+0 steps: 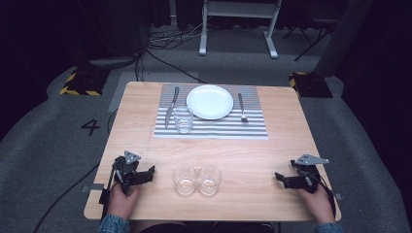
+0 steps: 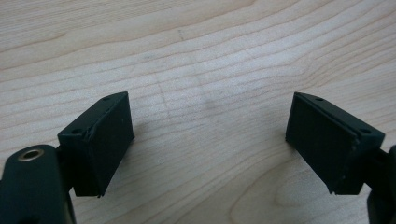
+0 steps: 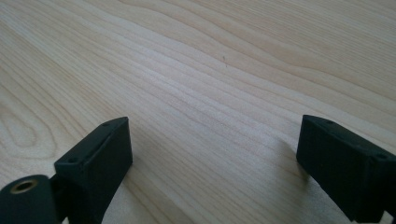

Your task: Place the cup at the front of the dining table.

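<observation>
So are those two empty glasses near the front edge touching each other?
Touching, it seems: in the high view the left glass and the right glass meet rim to rim, with no wood between.

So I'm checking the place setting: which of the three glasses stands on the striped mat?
The glass beside the knife; the other two glasses stand together on bare wood.

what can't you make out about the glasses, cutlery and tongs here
- Two near glasses: touching or just apart, too small in the high view.
- Glass on the placemat: empty or not, too small.
- Knife and fork: details blurred.
- Left tongs, right tongs: fingertips tiny there; both gripper views show wide gaps over bare table.
</observation>
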### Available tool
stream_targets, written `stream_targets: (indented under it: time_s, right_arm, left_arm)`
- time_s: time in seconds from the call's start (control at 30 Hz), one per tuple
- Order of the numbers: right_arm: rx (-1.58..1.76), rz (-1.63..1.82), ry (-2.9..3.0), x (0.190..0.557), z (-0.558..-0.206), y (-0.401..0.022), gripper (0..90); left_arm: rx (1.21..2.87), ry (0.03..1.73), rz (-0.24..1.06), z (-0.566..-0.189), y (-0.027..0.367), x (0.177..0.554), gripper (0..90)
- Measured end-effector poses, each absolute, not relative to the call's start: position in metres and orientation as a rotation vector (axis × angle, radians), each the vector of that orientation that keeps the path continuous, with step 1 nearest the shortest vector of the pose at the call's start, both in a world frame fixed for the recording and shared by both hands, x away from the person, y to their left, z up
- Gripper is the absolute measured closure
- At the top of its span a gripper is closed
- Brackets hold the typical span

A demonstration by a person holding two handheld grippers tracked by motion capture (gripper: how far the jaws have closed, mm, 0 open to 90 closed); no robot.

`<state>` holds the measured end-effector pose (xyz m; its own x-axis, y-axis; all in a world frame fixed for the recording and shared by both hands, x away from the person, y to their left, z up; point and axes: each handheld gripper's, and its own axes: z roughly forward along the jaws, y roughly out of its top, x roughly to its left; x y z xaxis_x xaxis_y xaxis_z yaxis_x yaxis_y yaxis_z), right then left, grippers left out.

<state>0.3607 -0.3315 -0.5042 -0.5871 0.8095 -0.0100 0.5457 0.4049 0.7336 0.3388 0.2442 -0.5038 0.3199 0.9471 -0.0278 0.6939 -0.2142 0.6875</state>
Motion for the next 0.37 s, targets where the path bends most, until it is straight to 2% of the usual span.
stream_targets:
  time_s: [0.37]
  right_arm:
    - [1.173, 0.988, 2.294, 0.3603, -0.5043, -0.3303, 9.8]
  left_arm:
    - [1.985, 1.444, 0.542, -0.5039, 0.2440, 0.3388, 15.2]
